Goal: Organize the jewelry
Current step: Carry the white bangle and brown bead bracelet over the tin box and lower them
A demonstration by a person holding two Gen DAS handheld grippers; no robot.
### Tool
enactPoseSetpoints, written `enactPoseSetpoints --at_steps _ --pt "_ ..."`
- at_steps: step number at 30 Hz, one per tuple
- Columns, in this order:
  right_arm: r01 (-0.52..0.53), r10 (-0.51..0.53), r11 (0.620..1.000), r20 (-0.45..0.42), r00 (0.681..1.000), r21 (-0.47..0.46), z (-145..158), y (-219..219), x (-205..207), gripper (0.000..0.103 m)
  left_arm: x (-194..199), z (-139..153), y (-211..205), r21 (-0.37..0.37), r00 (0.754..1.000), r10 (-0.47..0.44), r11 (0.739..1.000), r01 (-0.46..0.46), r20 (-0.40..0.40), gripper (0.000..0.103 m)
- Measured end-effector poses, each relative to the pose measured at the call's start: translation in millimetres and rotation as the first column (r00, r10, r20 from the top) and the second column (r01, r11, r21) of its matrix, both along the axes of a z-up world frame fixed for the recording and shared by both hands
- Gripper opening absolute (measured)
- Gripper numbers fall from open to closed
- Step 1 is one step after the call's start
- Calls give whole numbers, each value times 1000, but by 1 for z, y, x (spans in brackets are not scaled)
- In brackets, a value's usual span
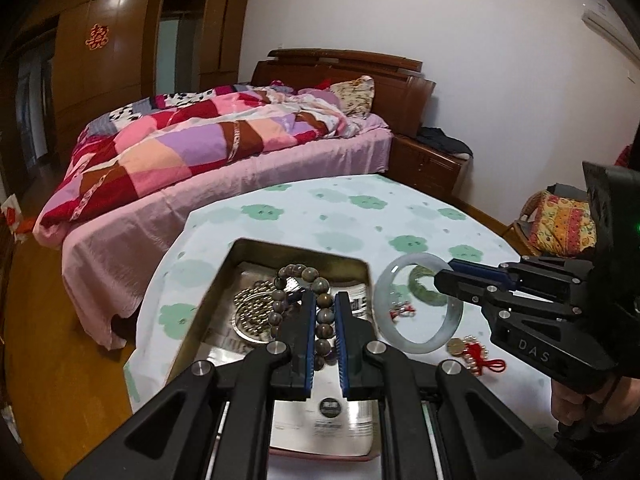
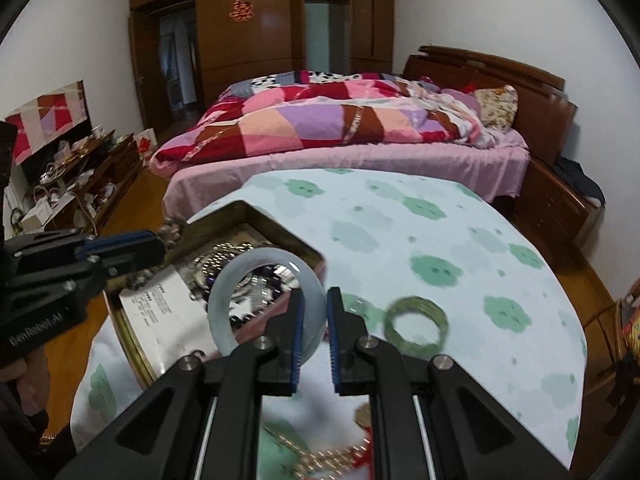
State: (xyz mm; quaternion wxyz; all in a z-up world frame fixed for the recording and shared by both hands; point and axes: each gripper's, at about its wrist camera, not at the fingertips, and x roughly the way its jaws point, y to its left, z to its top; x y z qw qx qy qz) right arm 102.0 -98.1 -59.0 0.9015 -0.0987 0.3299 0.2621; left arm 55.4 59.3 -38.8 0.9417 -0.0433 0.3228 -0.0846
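- Left gripper (image 1: 324, 316) sits right up close – jaws clamped on a brown bead bracelet (image 1: 320, 300) hanging over the open metal tin (image 1: 256, 248).
- Right gripper (image 2: 314, 320) pinches a pale jade bangle (image 2: 260, 276) by its rim, held above the table (image 2: 460, 240) next to the tin.
- Green bangle (image 2: 416, 320) lies on the flowered cloth just beside it.
- Silver bead chain (image 1: 252, 308) piled inside the tin.
- Red-knot charm (image 1: 476, 354) rests on the cloth nearby.
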Motion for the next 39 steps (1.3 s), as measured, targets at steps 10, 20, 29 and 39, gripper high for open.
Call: enactPoseSetpoints --at_steps 10,20,29,39 --pt "-47 47 998 -6 999 -47 -10 40 10 13 9 -11 18 -1 999 40 999 -40 -21 8" --pt "-69 68 996 -21 997 -61 -22 57 11 13 16 -22 26 -6 997 55 998 -55 -48 8" --pt "-73 69 995 -61 996 -72 -36 63 14 13 24 -36 28 -6 994 58 998 -58 -88 8" --pt "-76 70 994 -70 995 -82 -40 65 12 13 30 -44 27 -2 993 53 999 -54 -109 8"
